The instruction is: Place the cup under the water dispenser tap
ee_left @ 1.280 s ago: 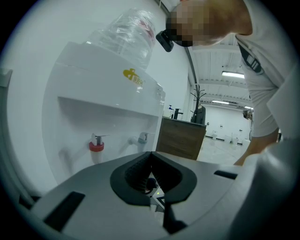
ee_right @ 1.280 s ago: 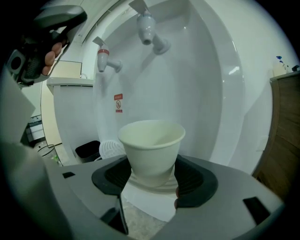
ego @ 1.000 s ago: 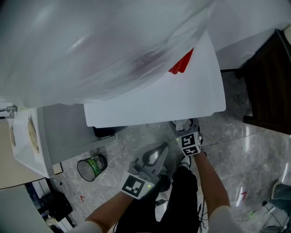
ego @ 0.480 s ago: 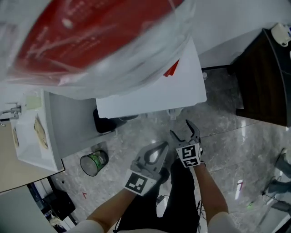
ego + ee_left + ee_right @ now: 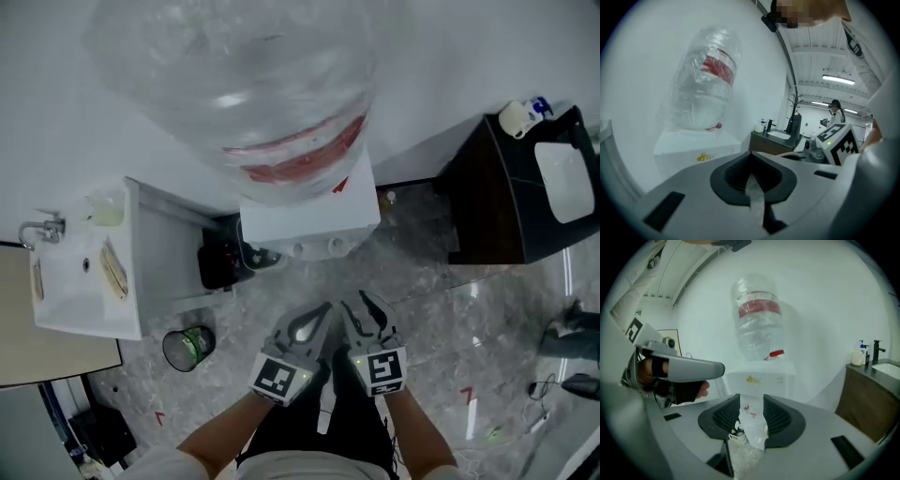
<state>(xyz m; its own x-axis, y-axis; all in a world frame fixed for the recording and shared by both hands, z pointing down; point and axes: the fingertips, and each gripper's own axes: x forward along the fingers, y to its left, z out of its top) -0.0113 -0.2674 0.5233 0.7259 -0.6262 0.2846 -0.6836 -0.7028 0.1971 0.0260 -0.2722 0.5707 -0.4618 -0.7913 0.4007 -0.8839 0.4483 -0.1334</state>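
Note:
The white water dispenser stands against the wall with a large clear bottle upside down on top; its taps face me. I see no cup in any view. Both grippers hover side by side above the floor in front of the dispenser. My left gripper is shut with nothing in it. The jaws of my right gripper are closing, with a gap left and nothing between them. Each gripper view shows the dispenser straight ahead.
A white sink unit stands left of the dispenser, with a bin on the floor by it. A dark cabinet with a basin is at the right. A person stands far off.
Both grippers have risen and drawn closer together. The right jaws have narrowed from wide open. The head view now takes in the whole dispenser and bottle.

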